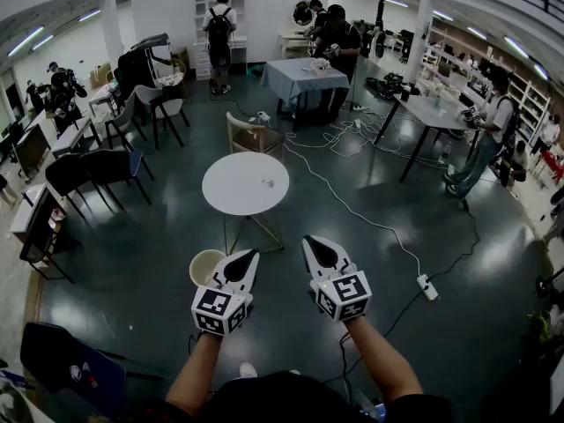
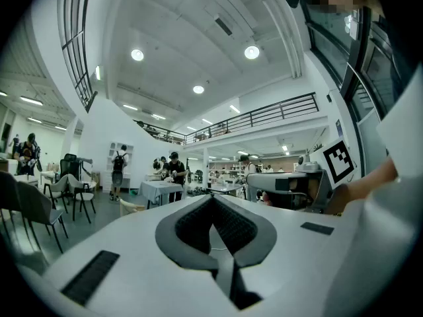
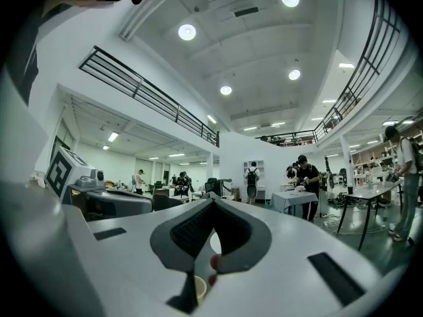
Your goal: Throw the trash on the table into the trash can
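Closest to body, held left gripper (image 1: 251, 256) and right gripper (image 1: 310, 241) level, jaws clenched, empty. Saw trash can (image 1: 204, 265) just beside left gripper. Farther, spotted trash (image 1: 269, 183) on round table (image 1: 231, 188); too small to read axis. Noted chair (image 1: 251, 137) behind, cable (image 1: 352, 210) right.

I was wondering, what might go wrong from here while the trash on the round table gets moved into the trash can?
The trash is small, and the left hand-held gripper and right hand-held gripper are both shut; approaching like this may nudge it off the round table. A white cable and power strip cross the floor right of the table: a trip hazard. The trash can has a small mouth, so a drop may miss.
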Demonstrator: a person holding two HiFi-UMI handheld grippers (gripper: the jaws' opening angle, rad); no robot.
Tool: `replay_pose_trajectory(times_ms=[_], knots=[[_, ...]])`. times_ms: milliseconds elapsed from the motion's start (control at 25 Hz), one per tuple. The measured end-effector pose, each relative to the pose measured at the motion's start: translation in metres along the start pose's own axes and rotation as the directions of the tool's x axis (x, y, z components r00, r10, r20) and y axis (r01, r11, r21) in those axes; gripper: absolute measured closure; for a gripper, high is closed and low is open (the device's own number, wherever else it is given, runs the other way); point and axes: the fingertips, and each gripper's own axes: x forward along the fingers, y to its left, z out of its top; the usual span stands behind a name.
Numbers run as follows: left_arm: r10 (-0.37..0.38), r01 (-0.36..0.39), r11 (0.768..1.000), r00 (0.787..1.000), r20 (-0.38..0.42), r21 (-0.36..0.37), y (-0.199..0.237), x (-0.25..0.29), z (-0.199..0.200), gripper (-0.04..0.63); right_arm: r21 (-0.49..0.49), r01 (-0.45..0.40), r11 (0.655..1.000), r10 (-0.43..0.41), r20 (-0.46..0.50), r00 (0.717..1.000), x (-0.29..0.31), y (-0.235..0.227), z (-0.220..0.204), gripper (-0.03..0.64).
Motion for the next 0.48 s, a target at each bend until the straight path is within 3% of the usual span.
replay_pose_trajectory(times_ms=[480], knots=[[0.02, -0.02, 1.0, 1.0, 0.003, -0.011, -0.026, 0.009, -0.009, 0.584, 0.013, -0.03, 0.999, 0.03, 0.017, 0.999, -0.026, -0.018, -0.005, 0.598]])
